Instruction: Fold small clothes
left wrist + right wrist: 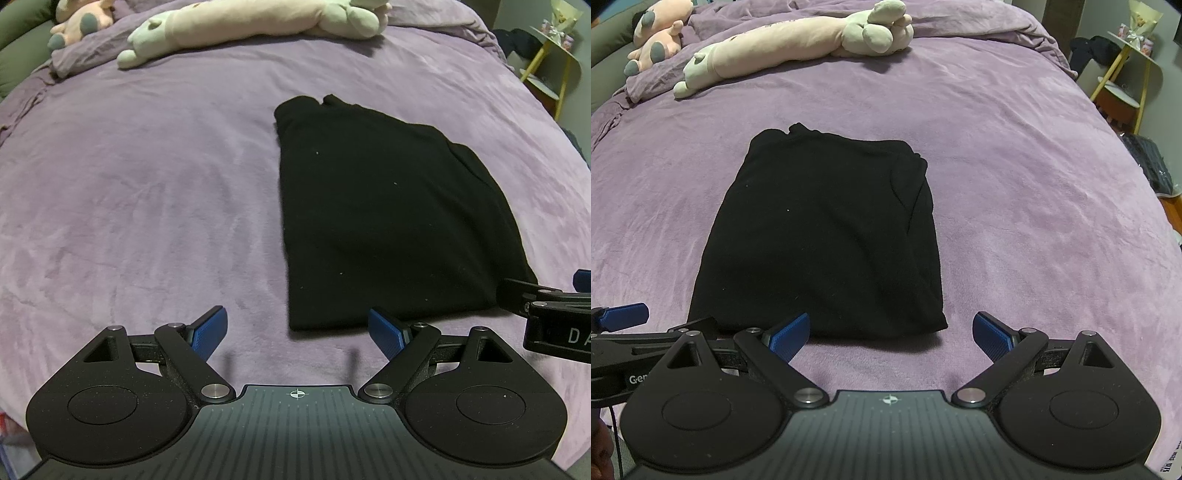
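Observation:
A black garment [384, 214] lies folded into a long rectangle on the purple bed cover [147, 203]; it also shows in the right wrist view [827, 236]. My left gripper [297, 334] is open and empty, just short of the garment's near left corner. My right gripper [890, 338] is open and empty, just short of the garment's near right edge. The right gripper's body shows at the right edge of the left wrist view [554, 314]. The left gripper's body shows at the left edge of the right wrist view [631, 332].
A long pink and green plush toy [798, 44] lies across the far side of the bed. A second pink plush [657, 33] lies at the far left. A yellow-framed side table [1126, 74] stands right of the bed, with dark items [1148, 162] on the floor.

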`<state>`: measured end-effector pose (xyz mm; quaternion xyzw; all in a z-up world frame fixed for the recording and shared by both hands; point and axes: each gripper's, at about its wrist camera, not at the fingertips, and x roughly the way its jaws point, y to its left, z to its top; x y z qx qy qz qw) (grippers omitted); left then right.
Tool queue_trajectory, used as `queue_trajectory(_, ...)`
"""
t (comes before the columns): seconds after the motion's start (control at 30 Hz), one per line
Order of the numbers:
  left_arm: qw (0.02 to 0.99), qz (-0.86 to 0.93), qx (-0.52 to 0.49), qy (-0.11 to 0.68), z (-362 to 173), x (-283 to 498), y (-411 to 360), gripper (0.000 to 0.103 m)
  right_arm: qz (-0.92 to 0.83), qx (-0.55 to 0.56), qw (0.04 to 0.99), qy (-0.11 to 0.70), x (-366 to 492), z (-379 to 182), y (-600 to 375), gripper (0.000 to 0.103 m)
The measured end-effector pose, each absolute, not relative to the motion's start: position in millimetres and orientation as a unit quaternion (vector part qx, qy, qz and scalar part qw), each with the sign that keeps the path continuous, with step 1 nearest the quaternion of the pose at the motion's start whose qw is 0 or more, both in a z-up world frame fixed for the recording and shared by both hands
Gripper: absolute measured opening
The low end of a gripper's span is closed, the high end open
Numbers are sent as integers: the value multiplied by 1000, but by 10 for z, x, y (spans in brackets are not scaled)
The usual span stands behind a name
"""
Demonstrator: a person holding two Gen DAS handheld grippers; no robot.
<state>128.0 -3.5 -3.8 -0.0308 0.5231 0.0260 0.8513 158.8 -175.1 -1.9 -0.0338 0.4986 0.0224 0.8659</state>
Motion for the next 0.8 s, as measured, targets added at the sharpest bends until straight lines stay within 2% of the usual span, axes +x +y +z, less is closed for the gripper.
queue_trajectory(0.8,849,11,-39,527,-67,1307,-35,89,23,-36,863,503,1617,-64,-1765,95)
